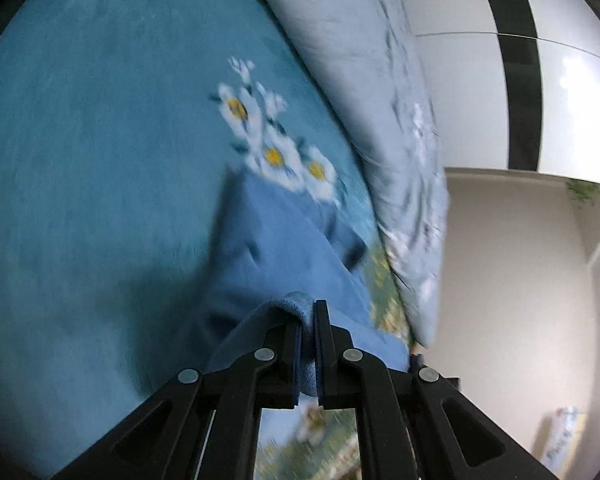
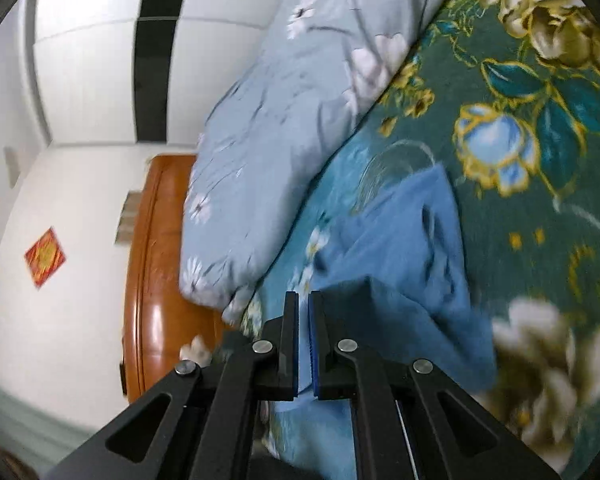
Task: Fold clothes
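Observation:
A blue garment (image 1: 268,240) lies on the teal bed cover (image 1: 100,160), with one edge lifted. My left gripper (image 1: 308,308) is shut on that edge, and a fold of blue cloth bulges out over its fingertips. In the right wrist view the same blue garment (image 2: 404,248) lies rumpled on the flowered cover and rises towards my right gripper (image 2: 303,300). Its jaws stand almost together, with a thin light-blue strip of cloth between the pads. Both views are blurred by motion.
A pale blue flowered pillow (image 1: 360,80) (image 2: 268,140) lies along the bed's edge beside the garment. An orange wooden headboard (image 2: 156,272) stands behind it, against white walls. White daisies (image 1: 272,148) are printed on the cover just beyond the garment.

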{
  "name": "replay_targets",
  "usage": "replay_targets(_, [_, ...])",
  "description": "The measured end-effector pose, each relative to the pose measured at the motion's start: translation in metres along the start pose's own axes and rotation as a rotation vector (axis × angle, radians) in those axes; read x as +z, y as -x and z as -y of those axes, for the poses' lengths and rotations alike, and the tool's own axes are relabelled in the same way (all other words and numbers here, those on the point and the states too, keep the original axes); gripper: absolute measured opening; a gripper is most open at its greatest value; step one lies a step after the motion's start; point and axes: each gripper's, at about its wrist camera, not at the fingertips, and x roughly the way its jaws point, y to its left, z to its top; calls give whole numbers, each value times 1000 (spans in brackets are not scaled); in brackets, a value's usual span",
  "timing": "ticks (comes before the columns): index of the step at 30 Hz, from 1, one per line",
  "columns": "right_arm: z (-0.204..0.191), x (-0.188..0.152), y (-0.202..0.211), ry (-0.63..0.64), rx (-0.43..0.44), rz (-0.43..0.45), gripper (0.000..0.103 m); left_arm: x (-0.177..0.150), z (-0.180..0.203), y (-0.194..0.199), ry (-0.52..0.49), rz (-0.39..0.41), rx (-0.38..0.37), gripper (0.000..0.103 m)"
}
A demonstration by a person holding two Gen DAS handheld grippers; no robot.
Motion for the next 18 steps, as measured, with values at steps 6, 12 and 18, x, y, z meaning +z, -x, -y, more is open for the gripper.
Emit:
replay_targets(6, [6,27,-29,28,-109,-19,5,25,-2,-25,34,-15,-7,13])
replay_targets(12, [-3,31,-46,202,-299,-95,8,23,11,-9,-99,23,-6,55])
replay_targets(18, [-12,25,-68,380,-437,-170,8,19,15,8,-271,90,167,64])
